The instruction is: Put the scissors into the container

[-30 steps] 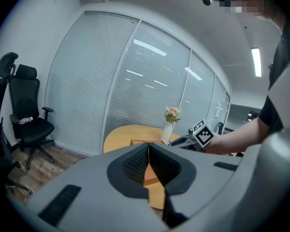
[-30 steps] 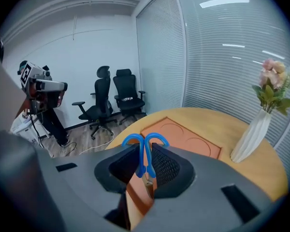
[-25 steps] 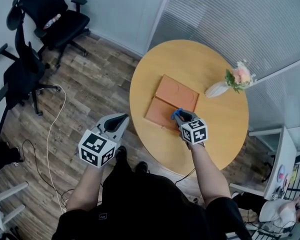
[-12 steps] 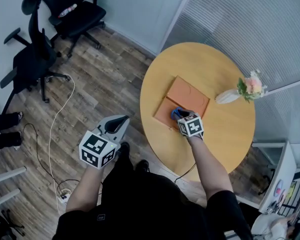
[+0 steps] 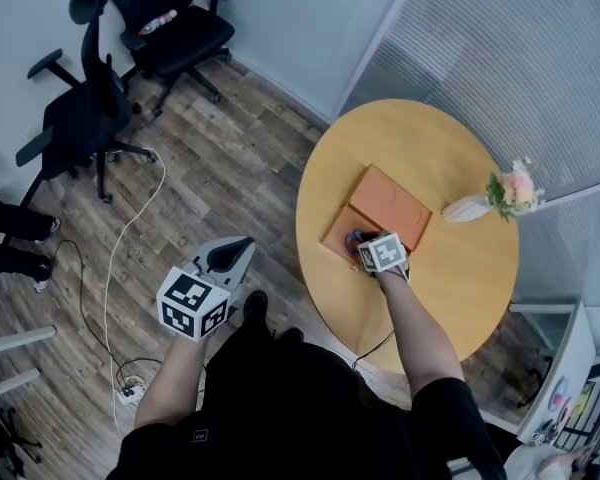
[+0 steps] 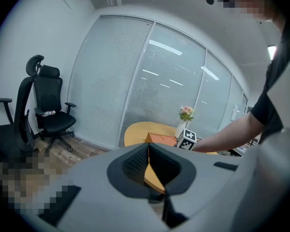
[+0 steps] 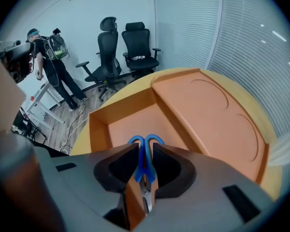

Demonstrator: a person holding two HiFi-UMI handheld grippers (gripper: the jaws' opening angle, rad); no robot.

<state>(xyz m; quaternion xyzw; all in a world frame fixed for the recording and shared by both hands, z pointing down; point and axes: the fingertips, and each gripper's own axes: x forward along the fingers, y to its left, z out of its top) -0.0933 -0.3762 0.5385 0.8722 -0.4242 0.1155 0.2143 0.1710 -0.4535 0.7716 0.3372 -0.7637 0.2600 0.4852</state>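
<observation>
Round table (image 5: 420, 138): right gripper (image 5: 364, 244) clamps scissors (image 7: 144, 156) over container (image 7: 130, 117).

A round, yellow wooden table (image 5: 450, 138) carried two things. A shallow, rectangular orange container (image 5: 332, 244) lay open just left of centre, its tray reaching toward the 8 o'clock rim. Its flat orange lid (image 5: 392, 204) lay touching it, nearer the middle. A white vase (image 5: 465, 209) of pink flowers (image 5: 510, 188) stood at 3 o'clock.

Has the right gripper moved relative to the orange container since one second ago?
Yes: the right gripper with the scissors moved inward over the container.
</observation>
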